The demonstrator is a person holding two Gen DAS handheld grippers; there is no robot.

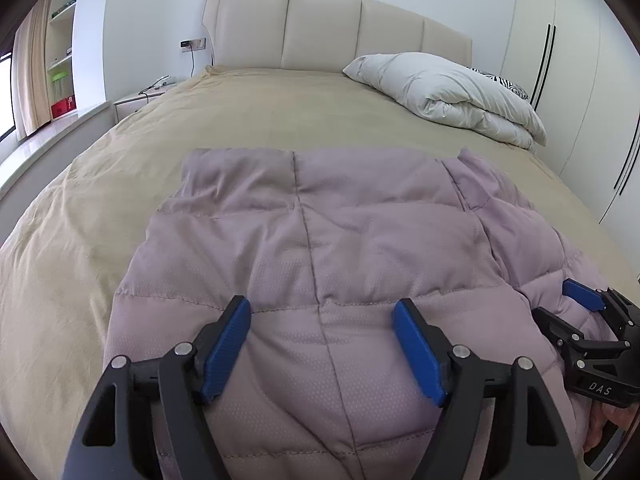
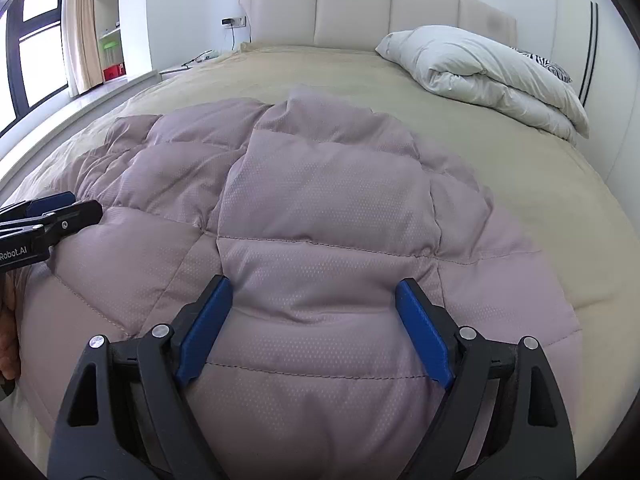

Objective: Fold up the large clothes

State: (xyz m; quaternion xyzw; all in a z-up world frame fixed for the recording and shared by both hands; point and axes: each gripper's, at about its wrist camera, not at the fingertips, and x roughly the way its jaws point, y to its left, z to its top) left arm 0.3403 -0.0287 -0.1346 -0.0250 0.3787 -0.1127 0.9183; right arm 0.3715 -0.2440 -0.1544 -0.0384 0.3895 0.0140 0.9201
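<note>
- The mauve quilted down jacket (image 1: 320, 240) lies flat on the bed (image 1: 100, 208), over the beige bed cover, at the near end and well apart from the white folded duvet (image 1: 452, 92) beside the headboard (image 1: 320, 28).
- The left hand-held gripper (image 1: 322, 346) is wide open, and nothing is held; its two blue pads (image 1: 226, 346) stand on both sides of a puffy panel near the hem.
- The right hand-held gripper (image 2: 312, 330) is also wide open and empty. It is over the near part of a narrower piece that lies on top of the body, probably a sleeve already folded in, but I cannot tell this for sure.
- In my judgement the step in hand is to take the near edge of the jacket with both grippers, so that it can be folded away toward the collar.
- To do it well, each gripper should go low enough that the pads catch all the layers, not only the top fabric, because the slippery shell may slide out.
- Both should close at the same height on the hem, so the fold line stays straight.
- Pose: both grippers point forward along the bed, tilted a little down, side by side and near each other, the left one by the left edge of the jacket.
- Whether the pads touch the fabric or only hover, I cannot tell.
</note>
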